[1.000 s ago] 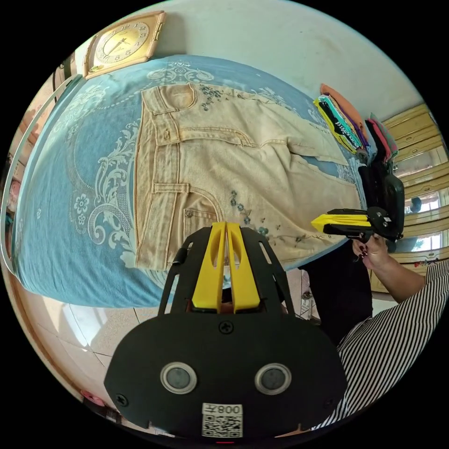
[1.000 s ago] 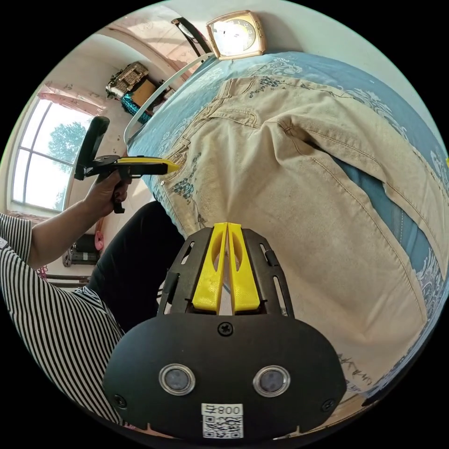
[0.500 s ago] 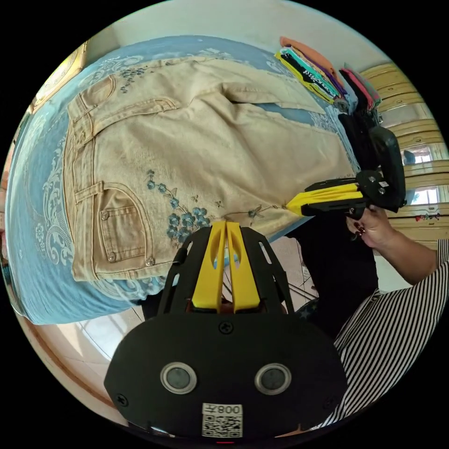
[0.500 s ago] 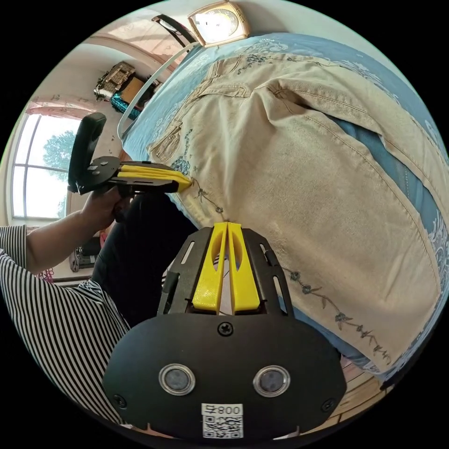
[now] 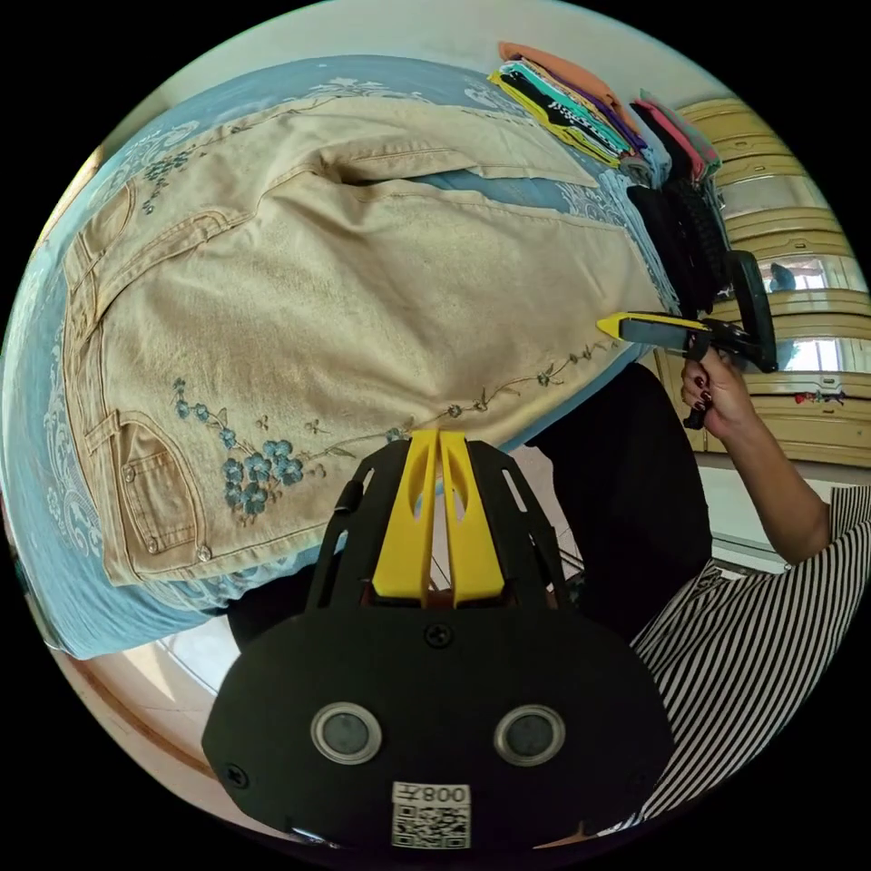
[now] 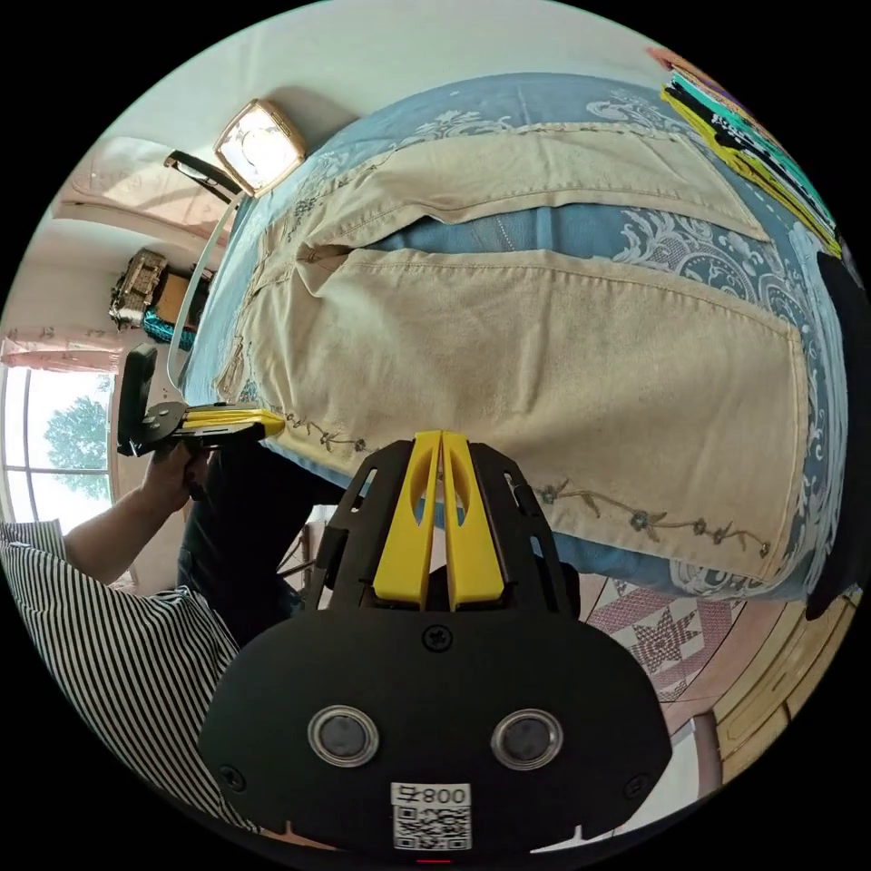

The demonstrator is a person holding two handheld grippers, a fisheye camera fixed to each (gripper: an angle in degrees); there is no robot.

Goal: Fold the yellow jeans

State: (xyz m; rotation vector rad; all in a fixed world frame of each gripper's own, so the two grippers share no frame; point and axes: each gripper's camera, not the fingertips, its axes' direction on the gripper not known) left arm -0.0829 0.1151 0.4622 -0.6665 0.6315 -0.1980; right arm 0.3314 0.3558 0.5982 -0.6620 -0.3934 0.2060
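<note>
Each yellow-jawed black tool, left [image 5: 439, 437] and right [image 6: 441, 437], has its jaws pressed together on nothing, tips poised at the embroidered side seam of the pale yellow denim jeans [image 5: 363, 308]. The jeans lie flat on the blue patterned bed cover [image 6: 562, 100], legs parted, probably so the near leg can be folded over the far one.

Yellow jeans [image 5: 345, 299]: waistband end cut off at picture edge in left gripper view. Folded clothes stack [image 6: 753, 136] clipped by edge in right gripper view. Clock [image 6: 259, 145] face washed out by glare, hands unreadable.
</note>
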